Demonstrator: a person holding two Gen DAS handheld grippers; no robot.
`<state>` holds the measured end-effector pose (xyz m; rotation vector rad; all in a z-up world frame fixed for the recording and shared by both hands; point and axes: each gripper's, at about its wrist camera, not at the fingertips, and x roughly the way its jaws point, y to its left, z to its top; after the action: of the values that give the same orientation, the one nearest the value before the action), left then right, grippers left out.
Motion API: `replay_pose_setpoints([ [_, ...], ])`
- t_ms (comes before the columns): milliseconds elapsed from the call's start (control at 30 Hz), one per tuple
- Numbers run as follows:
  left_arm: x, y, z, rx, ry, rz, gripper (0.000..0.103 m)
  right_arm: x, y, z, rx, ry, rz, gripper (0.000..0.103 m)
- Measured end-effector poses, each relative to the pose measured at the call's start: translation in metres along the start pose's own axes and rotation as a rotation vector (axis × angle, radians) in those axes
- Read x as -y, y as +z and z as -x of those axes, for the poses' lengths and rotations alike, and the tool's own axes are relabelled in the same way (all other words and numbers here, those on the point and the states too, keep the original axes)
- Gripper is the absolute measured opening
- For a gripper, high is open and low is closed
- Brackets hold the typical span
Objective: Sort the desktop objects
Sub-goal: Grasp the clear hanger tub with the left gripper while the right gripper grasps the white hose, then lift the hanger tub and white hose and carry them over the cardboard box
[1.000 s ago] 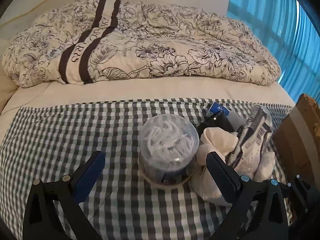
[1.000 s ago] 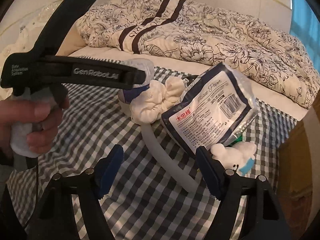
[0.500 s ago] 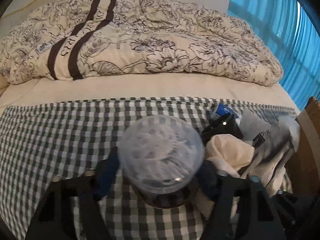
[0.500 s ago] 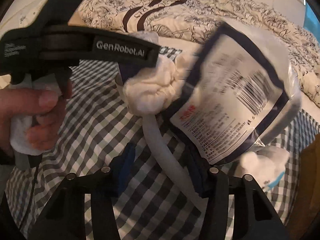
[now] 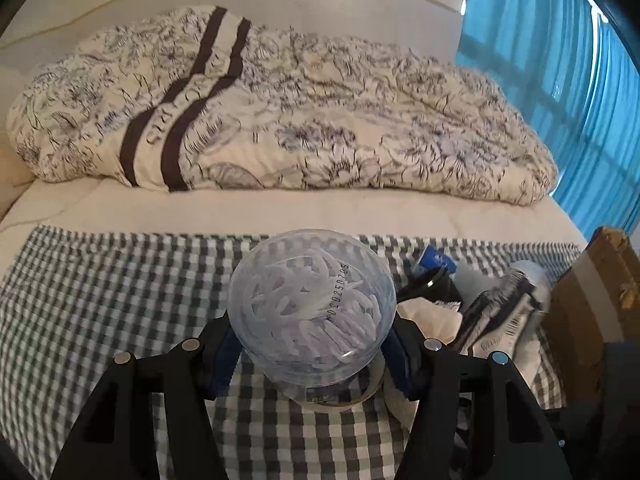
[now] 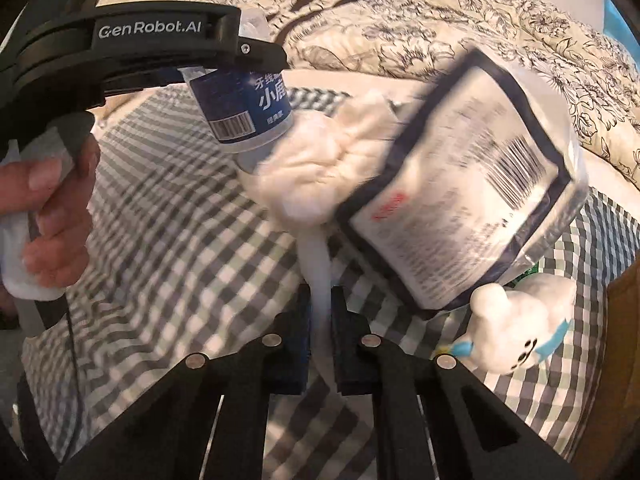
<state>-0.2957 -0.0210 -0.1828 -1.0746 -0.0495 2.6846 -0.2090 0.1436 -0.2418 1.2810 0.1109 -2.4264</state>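
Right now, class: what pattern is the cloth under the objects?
The cloth is a dark-and-white gingham check, clearest in the left wrist view.

Clear glossy plastic jar (image 5: 310,308), matt checked cloth (image 5: 104,292), crinkly shiny plastic pack (image 6: 460,200).

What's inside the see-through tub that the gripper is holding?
Inside the clear tub, pinched by the left gripper, lies a heap of small white plastic pieces. They look like floss picks, though they're blurry. The tub's bottom is hidden by the heap.

Bed (image 5: 280,208) — floral duvet (image 5: 320,120), checked cloth (image 5: 100,300) lying on top.
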Motion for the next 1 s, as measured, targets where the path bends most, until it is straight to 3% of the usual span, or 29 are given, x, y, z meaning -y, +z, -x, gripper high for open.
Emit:
replay_pose_setpoints([
  [300, -0.002, 0.011, 0.053, 0.065, 0.021, 0.009, 0.063, -0.014, -0.001, 0.048, 0.097, 0.051, -0.031, 0.007],
  [633, 0.007, 0.021, 0.129, 0.146, 0.044, 0.005, 0.063, -0.024, 0.010, 0.121, 0.221, 0.053, -0.027, 0.007],
  [767, 0.014, 0.022, 0.155, 0.137, 0.053, 0.019, 0.063, -0.029, 0.007, 0.152, 0.270, 0.051, -0.022, 0.007],
  [1000, 0.034, 0.017, 0.222, 0.215, 0.054, 0.016, 0.063, -0.046, -0.004, 0.215, 0.367, 0.030, 0.007, 0.007],
])
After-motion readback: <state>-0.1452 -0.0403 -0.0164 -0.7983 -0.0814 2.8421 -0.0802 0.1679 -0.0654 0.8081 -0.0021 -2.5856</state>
